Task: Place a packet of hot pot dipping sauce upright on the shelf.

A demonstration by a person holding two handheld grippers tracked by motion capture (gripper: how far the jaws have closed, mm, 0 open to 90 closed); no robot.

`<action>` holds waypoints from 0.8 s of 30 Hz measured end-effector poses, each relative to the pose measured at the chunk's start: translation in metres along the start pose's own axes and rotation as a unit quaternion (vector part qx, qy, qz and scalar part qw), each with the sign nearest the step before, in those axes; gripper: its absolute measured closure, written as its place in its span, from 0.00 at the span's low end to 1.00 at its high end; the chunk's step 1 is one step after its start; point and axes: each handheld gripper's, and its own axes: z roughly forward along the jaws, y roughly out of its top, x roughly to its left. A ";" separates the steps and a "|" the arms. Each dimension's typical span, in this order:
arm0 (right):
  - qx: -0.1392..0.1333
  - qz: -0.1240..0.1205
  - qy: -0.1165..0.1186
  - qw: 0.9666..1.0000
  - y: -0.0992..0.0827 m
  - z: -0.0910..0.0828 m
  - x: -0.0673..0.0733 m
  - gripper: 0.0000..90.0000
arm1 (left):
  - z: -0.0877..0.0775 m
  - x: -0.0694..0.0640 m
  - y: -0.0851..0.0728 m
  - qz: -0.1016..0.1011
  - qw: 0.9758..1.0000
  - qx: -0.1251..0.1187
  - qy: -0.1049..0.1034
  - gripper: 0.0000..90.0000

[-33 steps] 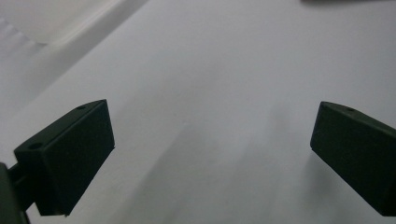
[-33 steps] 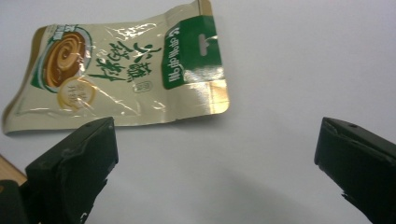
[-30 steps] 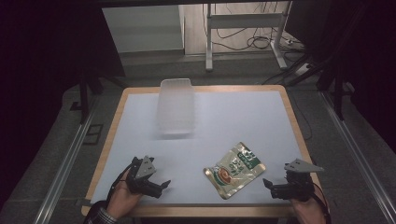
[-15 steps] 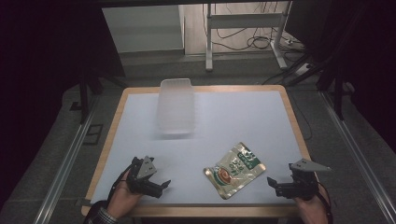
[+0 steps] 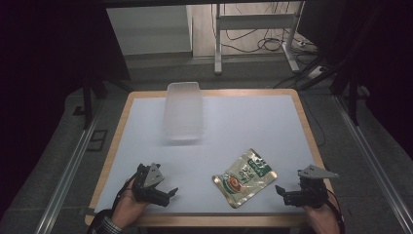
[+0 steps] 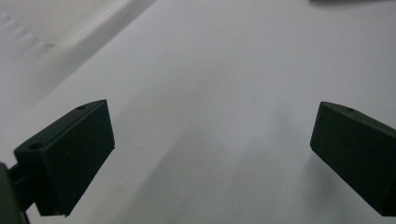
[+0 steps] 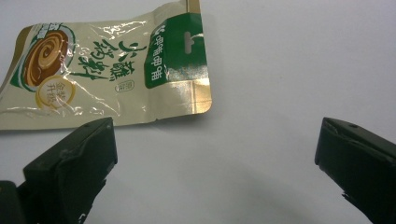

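Observation:
A cream and green snack pouch (image 5: 245,177) lies flat on the white table (image 5: 253,122), near its front edge and right of centre. My right gripper (image 5: 281,194) rests low to the right of the pouch, pointing left at it, jaws wide open and holding nothing. In the right gripper view the pouch (image 7: 107,70) lies just beyond the open right gripper (image 7: 215,154), not between the jaws. My left gripper (image 5: 168,195) sits at the front left, well apart from the pouch. In its own view the left gripper (image 6: 212,140) is open over bare table.
A clear plastic container (image 5: 183,114) stands at the back left of the table; its edge (image 6: 28,32) shows in the left gripper view. The table has a wooden rim (image 5: 119,141). Metal rails run along both sides, and a desk frame with cables stands behind.
My right gripper has drifted slightly to the right, away from the pouch. The left gripper and the pouch have stayed put.

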 end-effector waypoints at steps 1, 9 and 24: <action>0.000 0.000 0.000 1.000 0.000 0.000 0.000 0.00 | 0.000 0.000 0.000 0.000 1.000 0.000 -0.001 0.00; -0.008 -0.001 0.004 1.000 0.004 0.003 0.001 0.00 | 0.000 0.000 0.000 0.000 1.000 0.000 0.000 0.00; -0.013 -0.015 0.014 1.000 0.015 0.013 0.002 0.00 | 0.002 -0.001 0.000 -0.001 1.000 0.002 -0.003 0.00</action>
